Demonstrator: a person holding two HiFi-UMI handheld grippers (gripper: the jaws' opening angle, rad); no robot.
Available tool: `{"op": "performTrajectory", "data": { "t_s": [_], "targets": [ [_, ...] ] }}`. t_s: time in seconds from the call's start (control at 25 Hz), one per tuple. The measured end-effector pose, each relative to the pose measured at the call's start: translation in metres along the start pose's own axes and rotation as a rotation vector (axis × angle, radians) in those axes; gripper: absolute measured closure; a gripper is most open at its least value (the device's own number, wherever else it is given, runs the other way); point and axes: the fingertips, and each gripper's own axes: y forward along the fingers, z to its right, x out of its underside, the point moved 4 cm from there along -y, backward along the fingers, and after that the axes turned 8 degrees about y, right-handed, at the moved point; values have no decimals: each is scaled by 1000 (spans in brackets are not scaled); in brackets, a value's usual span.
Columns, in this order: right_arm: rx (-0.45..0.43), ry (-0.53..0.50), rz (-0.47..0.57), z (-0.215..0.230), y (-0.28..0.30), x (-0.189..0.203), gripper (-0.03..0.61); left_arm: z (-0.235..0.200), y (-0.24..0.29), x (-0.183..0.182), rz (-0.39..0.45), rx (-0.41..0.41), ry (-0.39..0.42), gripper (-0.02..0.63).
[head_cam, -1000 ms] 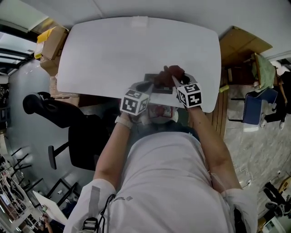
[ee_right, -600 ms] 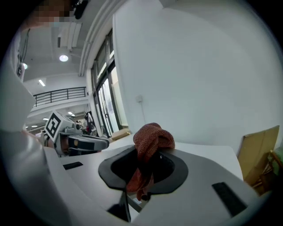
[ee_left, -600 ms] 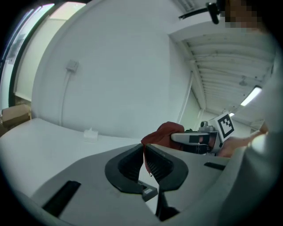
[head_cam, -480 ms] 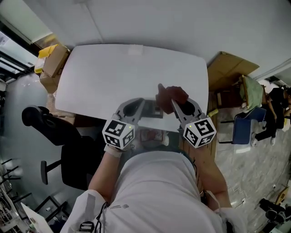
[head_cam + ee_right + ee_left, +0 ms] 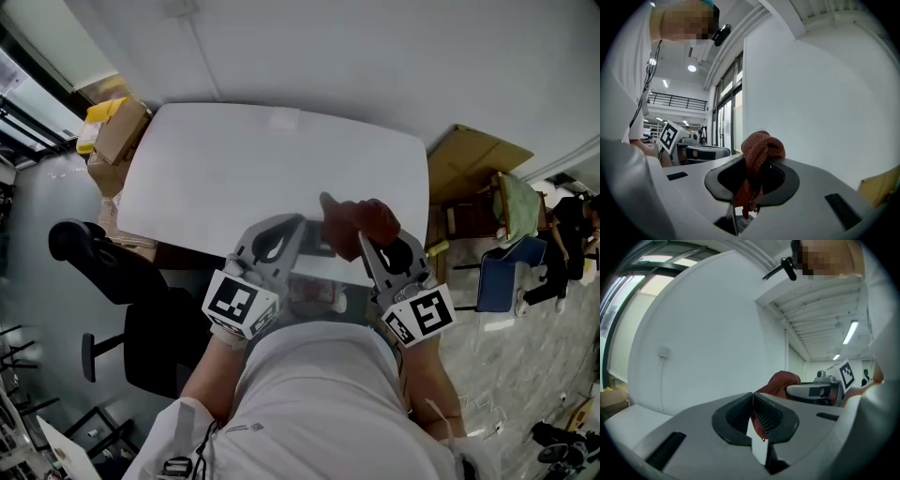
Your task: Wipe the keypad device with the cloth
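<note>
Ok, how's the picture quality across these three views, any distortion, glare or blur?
Head view: wide-angle bend curves the edges of the white table, evenly lit, no glare. Left gripper view: fisheye with black corners; ceiling strip lights at right are bright. Right gripper view: same dark fisheye rim; the rust-red cloth in the right tongs is sharp, its knit showing.

No letters, brand names, numbers or signs can be read. The only printed marks are black-and-white square patterns on the marker cube (image 5: pixel 240 306) of the left hand-held gripper (image 5: pixel 298 223) and the marker cube (image 5: pixel 419 315) of the right hand-held gripper (image 5: pixel 362 242).
</note>
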Motion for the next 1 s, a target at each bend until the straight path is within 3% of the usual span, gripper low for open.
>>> {"op": "performTrajectory", "data": {
  "t_s": [1.0],
  "targets": [
    [24,13,-14,6,13,1,502,-6,-6,4,-15,-21,-32,598]
  ]
}}
